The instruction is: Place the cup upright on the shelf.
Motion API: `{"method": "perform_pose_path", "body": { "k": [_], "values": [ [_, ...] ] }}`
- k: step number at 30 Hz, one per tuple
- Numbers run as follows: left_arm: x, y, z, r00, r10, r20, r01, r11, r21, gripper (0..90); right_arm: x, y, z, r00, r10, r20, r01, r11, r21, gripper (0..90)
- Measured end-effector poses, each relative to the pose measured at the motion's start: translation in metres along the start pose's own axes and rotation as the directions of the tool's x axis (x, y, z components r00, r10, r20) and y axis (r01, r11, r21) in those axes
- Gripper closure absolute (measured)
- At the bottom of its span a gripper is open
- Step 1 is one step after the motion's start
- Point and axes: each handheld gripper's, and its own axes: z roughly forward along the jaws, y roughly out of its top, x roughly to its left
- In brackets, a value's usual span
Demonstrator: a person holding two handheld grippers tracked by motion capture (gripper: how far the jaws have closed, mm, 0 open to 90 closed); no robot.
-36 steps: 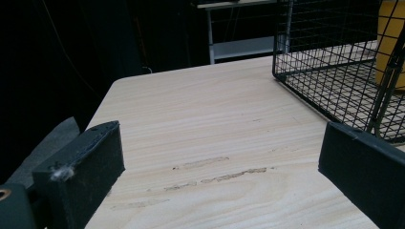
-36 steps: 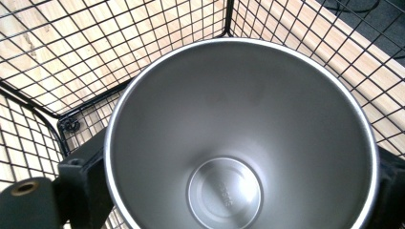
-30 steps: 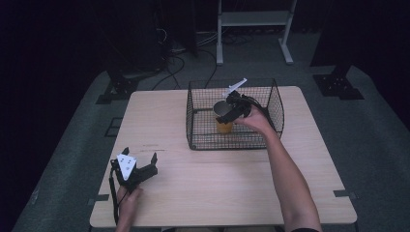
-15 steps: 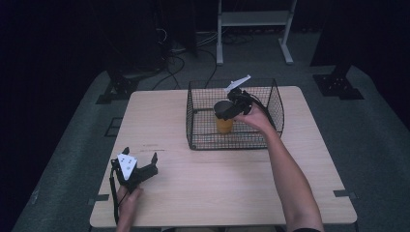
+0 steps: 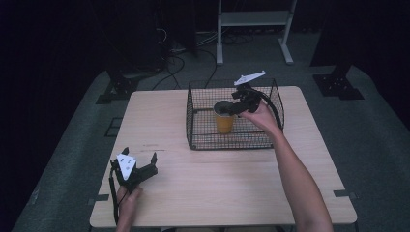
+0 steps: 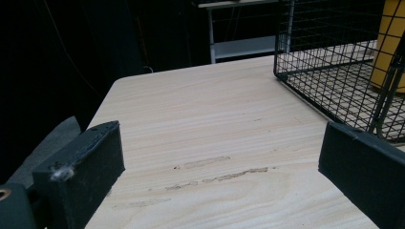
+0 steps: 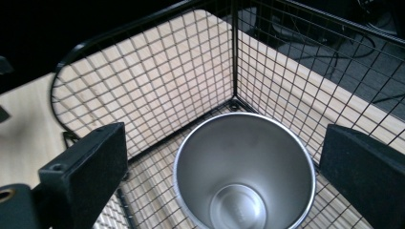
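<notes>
A black wire basket (image 5: 270, 96) stands on the far half of the wooden table (image 5: 217, 183), its mesh walls rising on all four sides. Behind the table, on the dark floor, are a white metal frame (image 5: 254, 19) and loose cables (image 5: 179, 46). In the left gripper view a few faint scuff marks (image 6: 215, 169) run across the bare wood ahead of the jaws, and the near corner of the basket sits off to the right.

The yellow cup (image 5: 224, 117) stands upright on the basket's floor, toward its left part, with mesh between it and the open table on every side — the way in is from above. It has a yellow outside and a bright steel inside; in the right gripper view its round rim and flat bottom are seen from nearly straight over it, close to a corner of the basket.

The right gripper (image 5: 237, 106) hangs just over the cup's mouth, jaws spread wide to either side of the rim and gripping nothing. The left gripper (image 5: 140, 162) rests low at the near left of the table, well apart from the basket, jaws likewise spread wide with only bare wood between them
</notes>
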Motion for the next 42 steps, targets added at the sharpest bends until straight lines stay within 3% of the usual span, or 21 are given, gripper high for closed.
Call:
{"method": "perform_pose_path", "body": {
  "k": [6,8,14,19,21,23,28,33,42],
  "values": [
    [-0.001,0.000,0.000,0.9999,0.009,0.007,-0.009,0.9999,-0.005,0.8,0.010,-0.011,-0.013,0.9999,0.004,-0.016,-0.004,1.000,-0.027,2.1],
    [0.000,0.000,-0.001,1.0000,0.005,0.007,-0.005,1.0000,-0.006,0.8,0.012,-0.015,-0.017,0.9980,0.038,-0.051,-0.040,0.999,-0.033,2.3],
    [0.000,0.000,0.000,1.0000,0.004,0.004,-0.004,1.0000,-0.002,0.8,0.020,-0.022,-0.025,0.9990,0.012,-0.043,-0.013,0.999,-0.031,2.3],
    [0.000,0.000,0.000,1.0000,0.006,0.004,-0.006,1.0000,-0.001,0.8,0.021,-0.031,-0.030,0.9986,0.020,-0.050,-0.022,0.999,-0.026,2.3],
    [0.000,0.000,0.000,1.0000,0.004,0.003,-0.004,1.0000,0.000,0.8,0.022,-0.033,-0.034,0.9983,0.020,-0.055,-0.022,0.999,-0.038,2.3],
    [-0.001,0.000,0.000,1.0000,0.007,0.003,-0.007,1.0000,-0.001,0.8,0.024,-0.035,-0.040,0.9995,0.005,-0.030,-0.007,0.998,-0.061,2.3],
    [0.000,0.000,0.000,1.0000,-0.001,0.004,0.001,1.0000,0.000,0.8,0.026,-0.041,-0.054,0.9989,0.026,-0.038,-0.030,0.994,-0.107,2.3],
    [0.000,0.000,0.000,1.0000,0.002,0.003,-0.002,1.0000,0.002,0.8,0.027,-0.048,-0.056,0.9997,0.019,-0.018,-0.020,0.997,-0.076,2.4],
    [0.000,0.000,0.000,1.0000,0.003,0.003,-0.003,1.0000,0.002,0.8,0.032,-0.066,-0.066,0.9993,0.014,-0.035,-0.016,0.999,-0.049,2.5]
  ]
}}
